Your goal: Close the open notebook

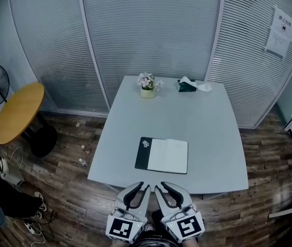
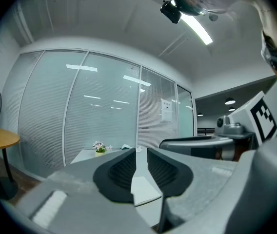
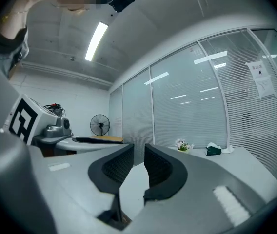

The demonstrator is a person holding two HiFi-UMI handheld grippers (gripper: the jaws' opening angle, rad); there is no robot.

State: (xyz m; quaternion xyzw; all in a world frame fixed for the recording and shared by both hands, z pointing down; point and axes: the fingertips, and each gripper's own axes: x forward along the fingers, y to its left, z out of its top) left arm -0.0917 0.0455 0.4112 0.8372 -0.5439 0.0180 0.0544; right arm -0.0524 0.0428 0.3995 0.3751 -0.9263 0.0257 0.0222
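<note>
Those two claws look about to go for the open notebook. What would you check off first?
1. Open notebook, dark left half and white right page, lies flat on the pale grey table: ok.
2. Left gripper empty, jaws slightly apart: ok.
3. Right gripper empty, jaws slightly apart: ok.
4. Small pot of pale flowers and green tissue box stand far from the notebook: ok.
5. Grippers within touch of the notebook: not ok, both are back at the table's near edge.
</note>
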